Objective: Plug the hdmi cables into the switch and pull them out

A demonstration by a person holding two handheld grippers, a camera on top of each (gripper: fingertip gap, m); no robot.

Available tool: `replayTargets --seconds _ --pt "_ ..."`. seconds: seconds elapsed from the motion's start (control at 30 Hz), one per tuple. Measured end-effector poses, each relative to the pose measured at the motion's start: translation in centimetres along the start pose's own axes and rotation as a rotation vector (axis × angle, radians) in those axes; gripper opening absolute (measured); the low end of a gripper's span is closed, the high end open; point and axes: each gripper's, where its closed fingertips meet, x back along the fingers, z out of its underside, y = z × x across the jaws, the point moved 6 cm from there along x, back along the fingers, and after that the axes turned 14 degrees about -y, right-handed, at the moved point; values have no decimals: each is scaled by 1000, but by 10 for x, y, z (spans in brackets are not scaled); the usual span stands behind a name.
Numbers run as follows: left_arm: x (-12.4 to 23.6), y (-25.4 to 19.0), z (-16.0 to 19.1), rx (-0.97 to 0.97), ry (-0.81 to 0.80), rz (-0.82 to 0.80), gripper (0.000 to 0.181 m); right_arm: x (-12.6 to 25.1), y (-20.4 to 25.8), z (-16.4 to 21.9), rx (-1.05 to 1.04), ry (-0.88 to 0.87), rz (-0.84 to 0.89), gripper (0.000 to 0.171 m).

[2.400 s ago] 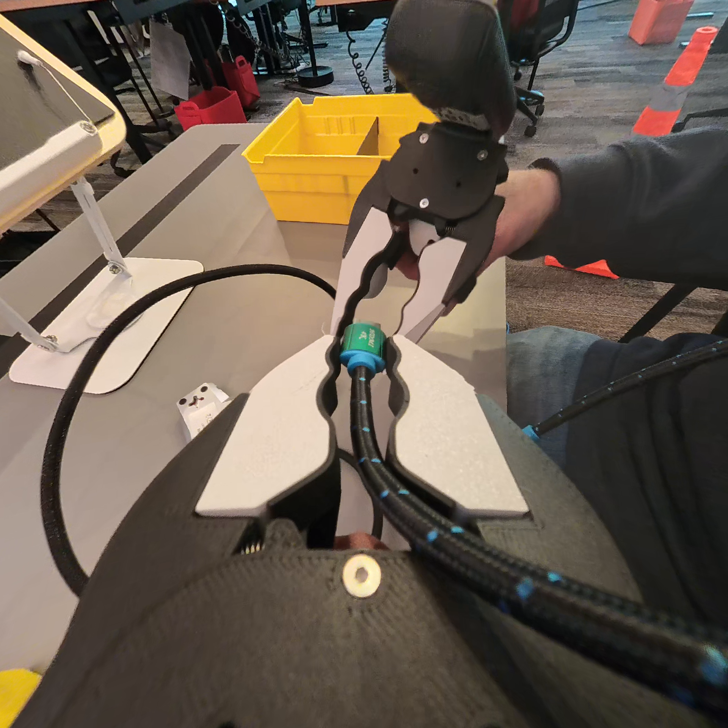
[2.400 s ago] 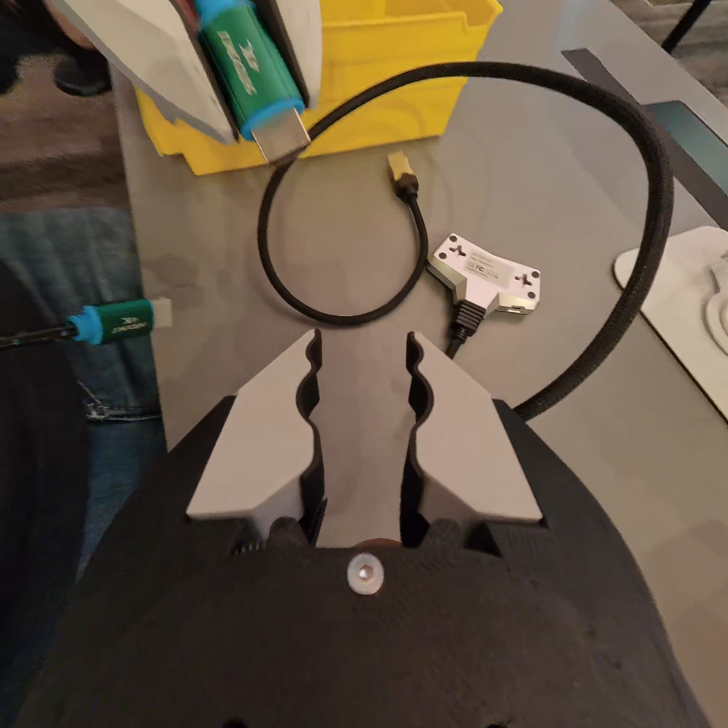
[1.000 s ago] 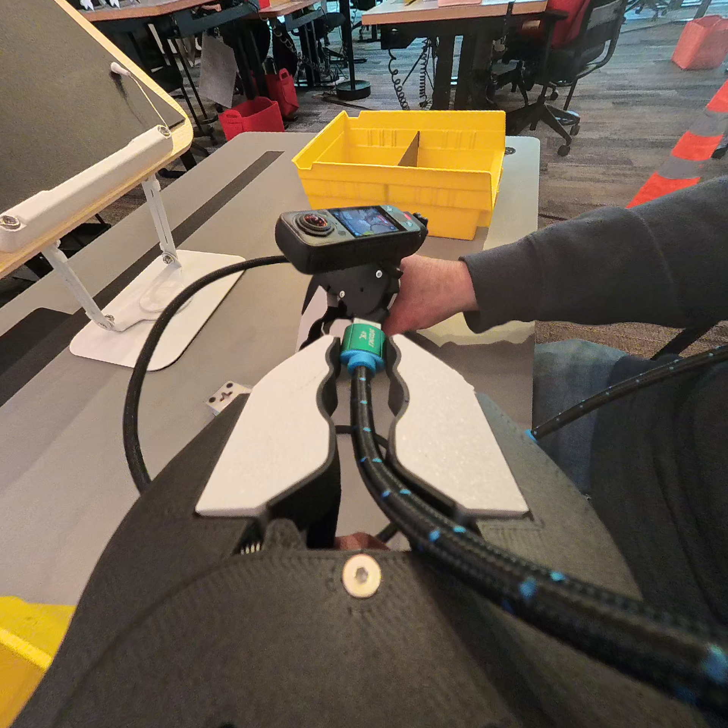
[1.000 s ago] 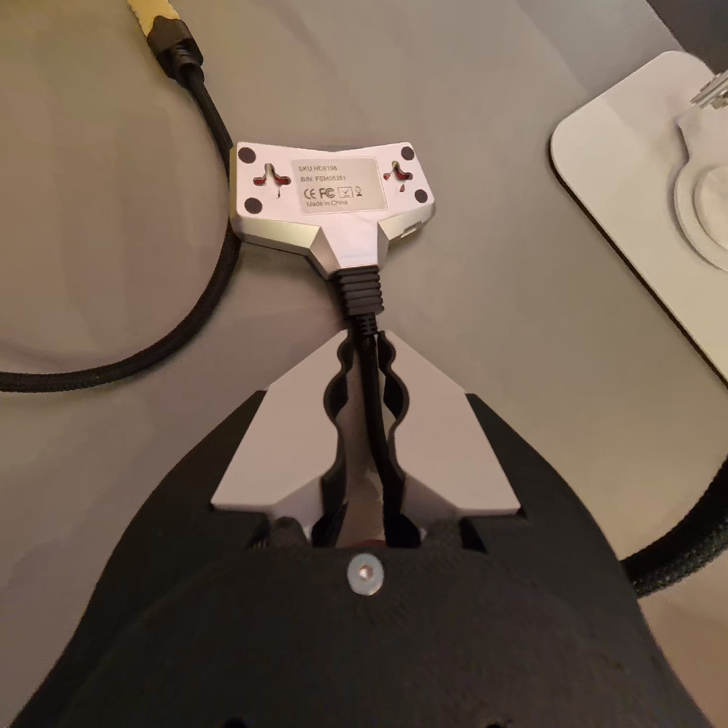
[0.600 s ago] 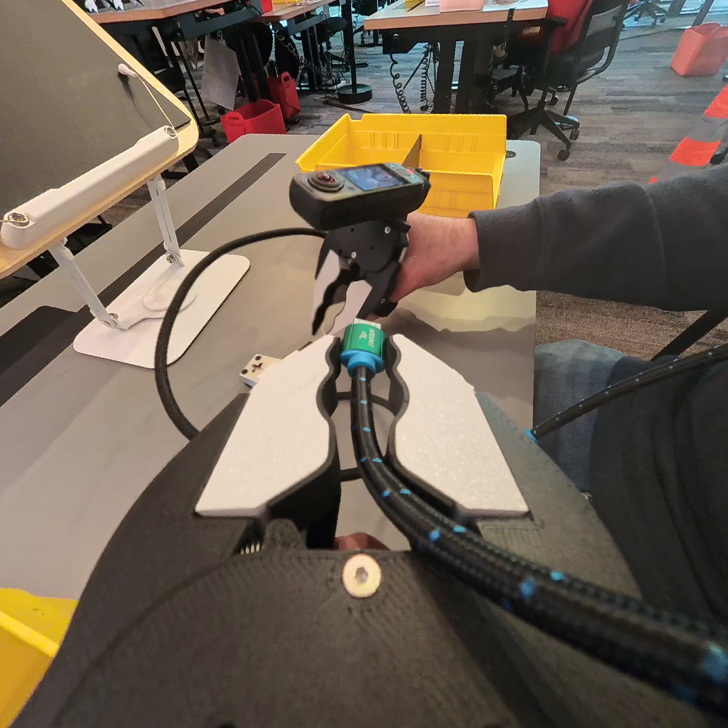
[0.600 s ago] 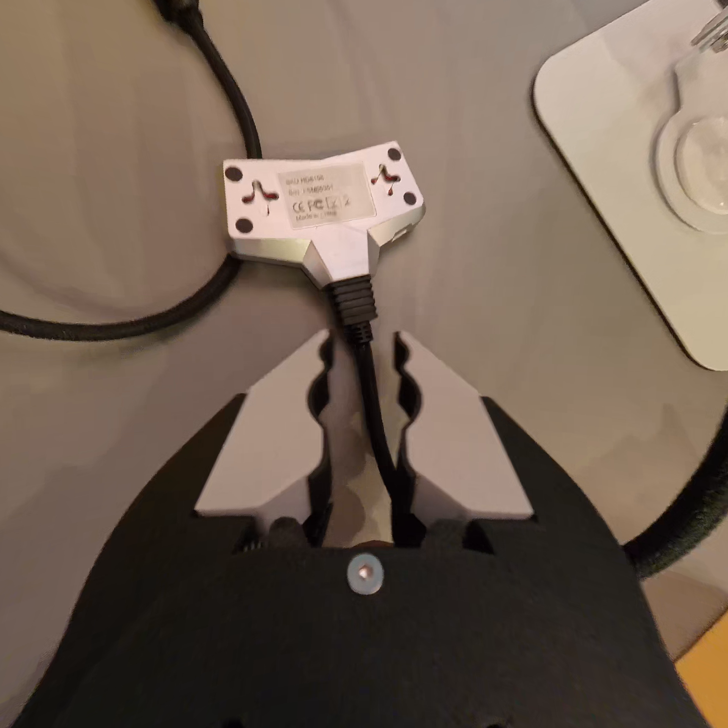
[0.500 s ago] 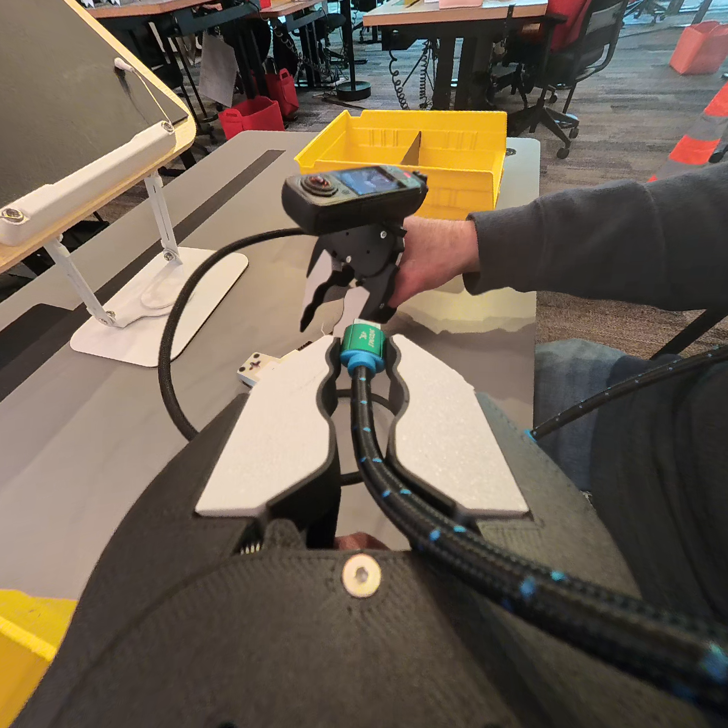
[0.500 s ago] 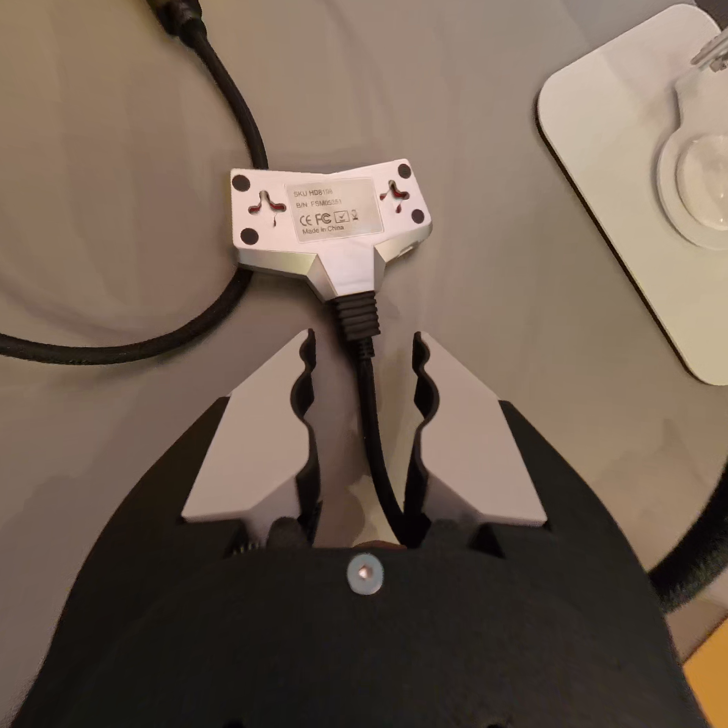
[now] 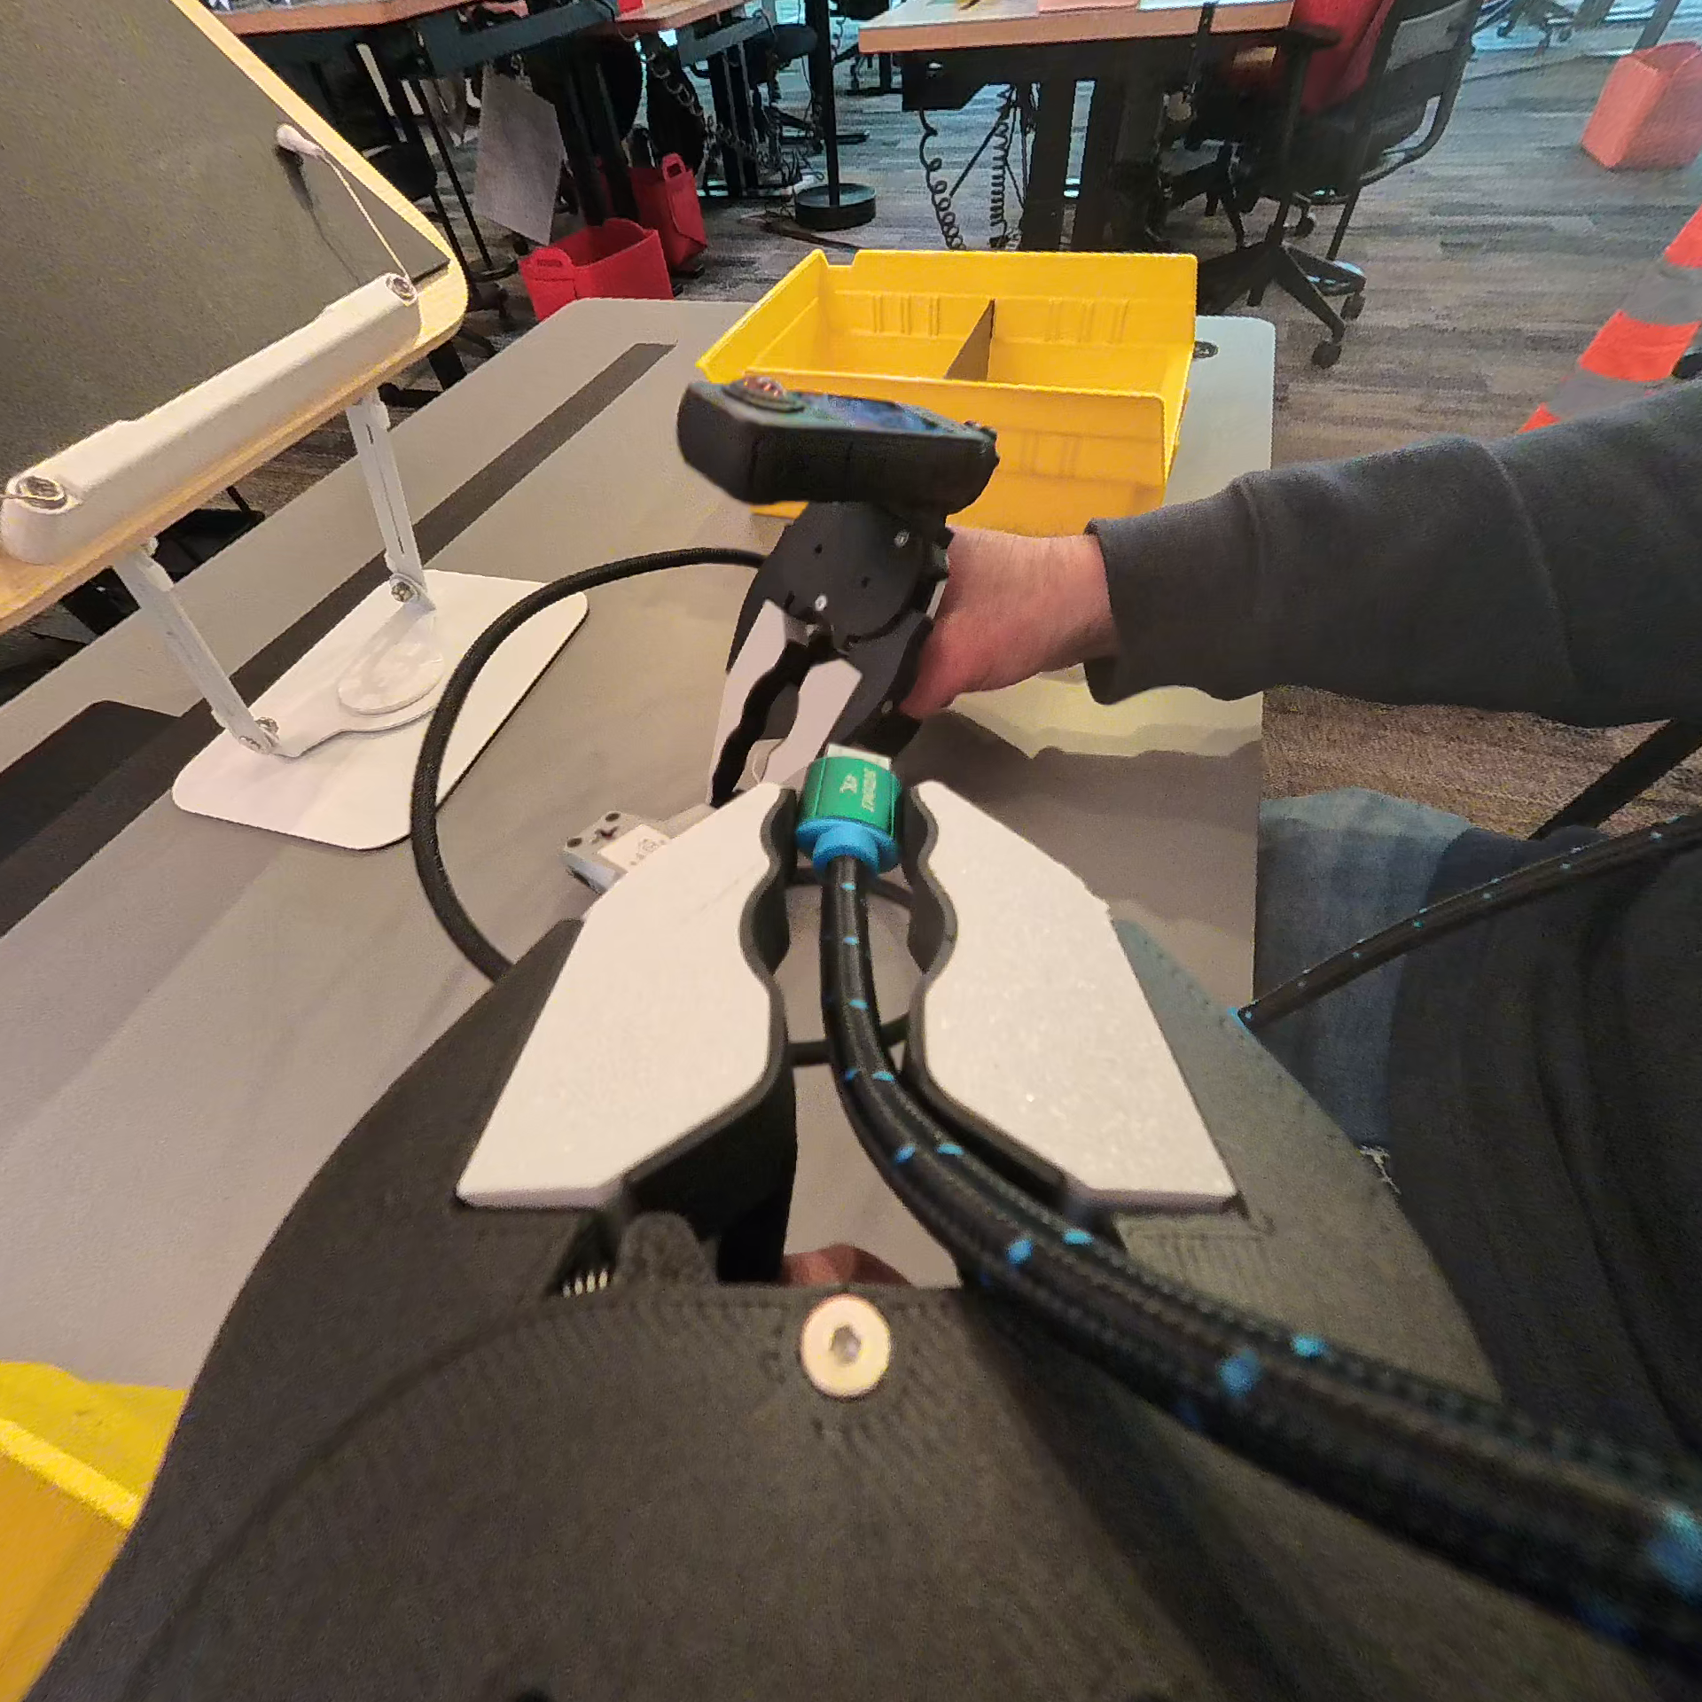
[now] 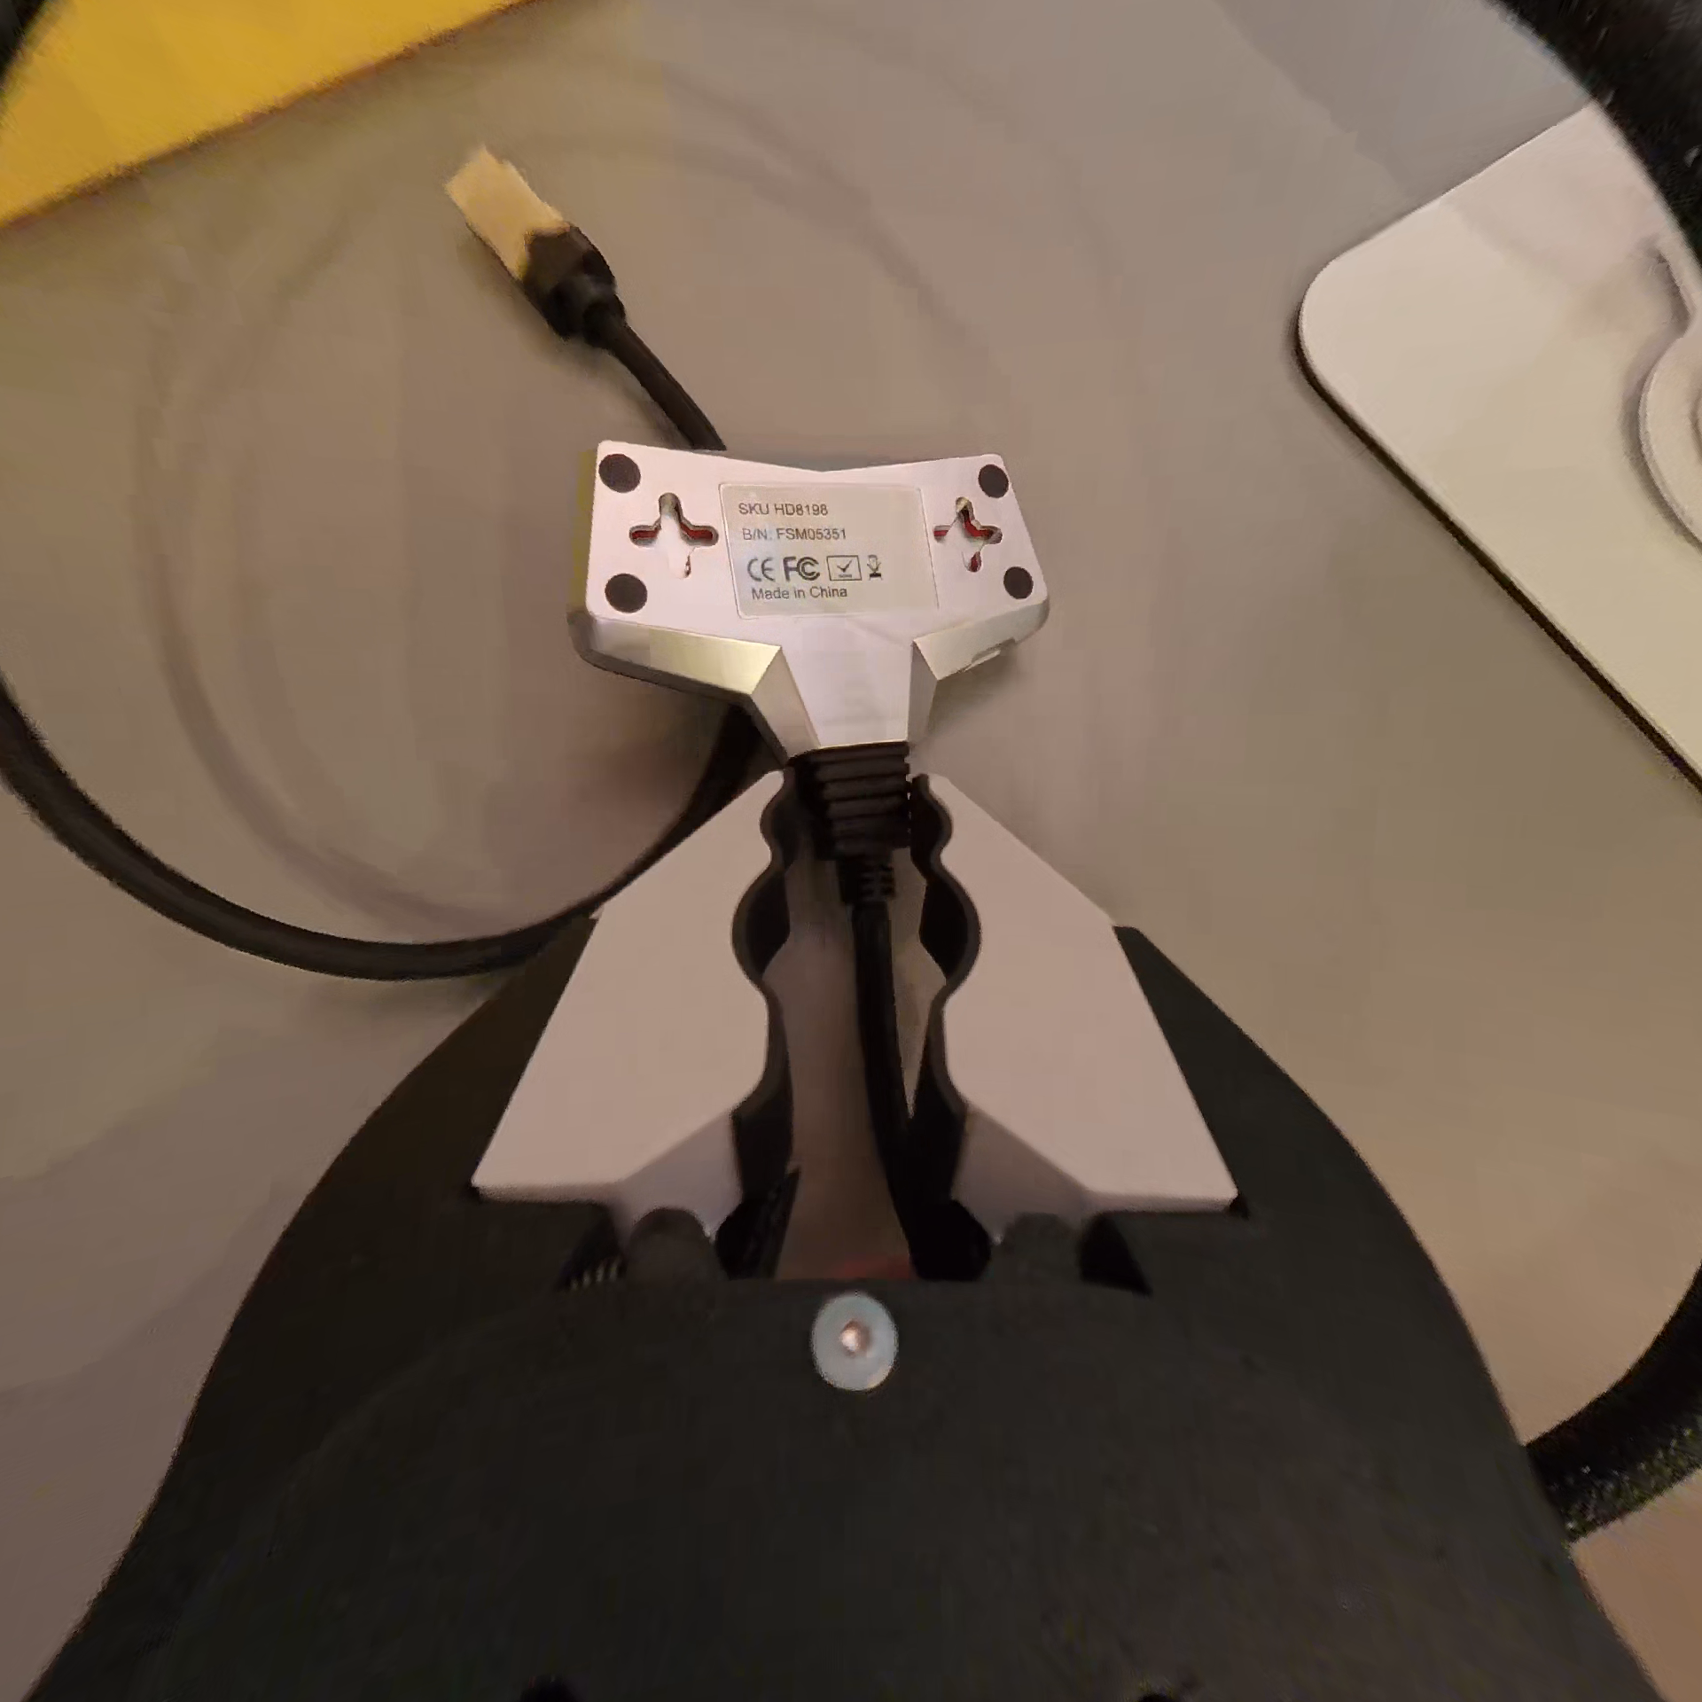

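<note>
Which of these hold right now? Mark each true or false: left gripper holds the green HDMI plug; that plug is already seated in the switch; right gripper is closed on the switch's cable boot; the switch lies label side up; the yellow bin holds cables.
1. Left gripper holds the green HDMI plug: true.
2. Plug seated in the switch: false; its metal tip is bare in the air.
3. Right gripper closed on the cable boot: true.
4. Switch label side up: true.
5. Yellow bin holds cables: false; nothing shows in its visible compartments.
</note>
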Motion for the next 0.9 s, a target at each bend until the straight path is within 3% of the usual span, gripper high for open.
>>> replayTargets --seconds 0.47,0.9 --pt "16 10 -12 28 -74 -30 21 51 15 -40 29 -405 -299 21" --pt "15 8 -13 42 -87 -23 21 71 30 -56 83 -505 -411 21"
